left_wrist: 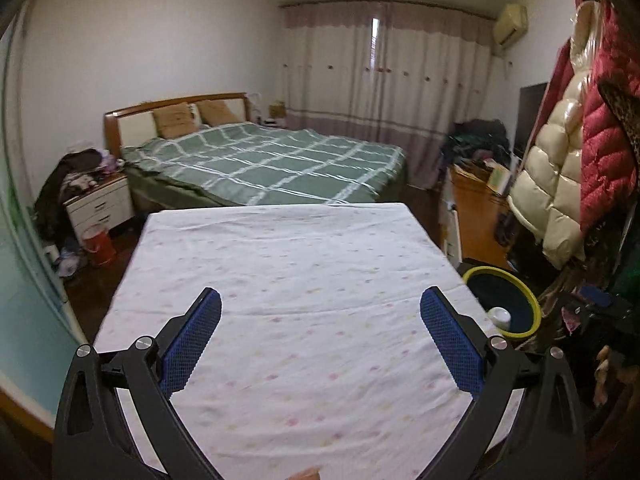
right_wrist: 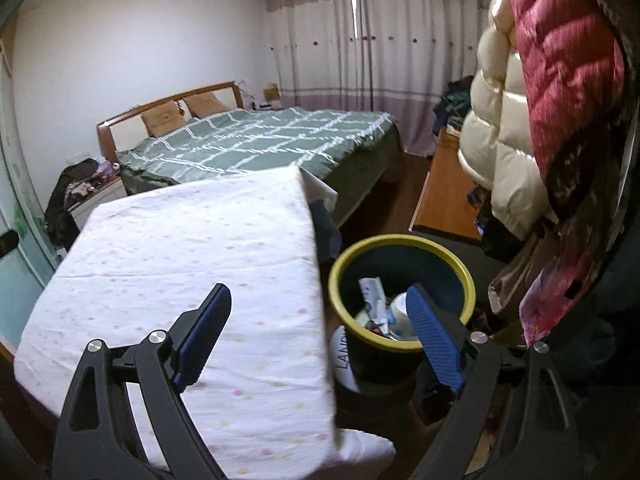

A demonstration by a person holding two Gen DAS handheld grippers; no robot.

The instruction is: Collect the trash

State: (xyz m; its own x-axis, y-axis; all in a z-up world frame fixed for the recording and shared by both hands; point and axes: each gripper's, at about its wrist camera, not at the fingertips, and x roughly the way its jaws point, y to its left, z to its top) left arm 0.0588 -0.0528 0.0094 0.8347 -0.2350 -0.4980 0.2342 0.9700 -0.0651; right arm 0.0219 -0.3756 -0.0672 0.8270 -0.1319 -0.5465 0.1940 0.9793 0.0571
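Grippers both angle downward with jaws spread wide and nothing between them: left gripper (left_wrist: 320,300) over the cloth-covered bench (left_wrist: 280,280), right gripper (right_wrist: 318,294) straddling its right edge. Beside that edge stands the yellow-rimmed bin (right_wrist: 402,242), holding wrappers (right_wrist: 374,300) and a white cup (right_wrist: 400,310).

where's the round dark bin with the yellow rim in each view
Left wrist view: the round dark bin with the yellow rim sits at the right edge, past the table's right side, partly cut off by it.
Right wrist view: it stands centre right, below the middle, with trash inside.
Shared landmark: the white dotted tablecloth lies directly left of the bin in both.
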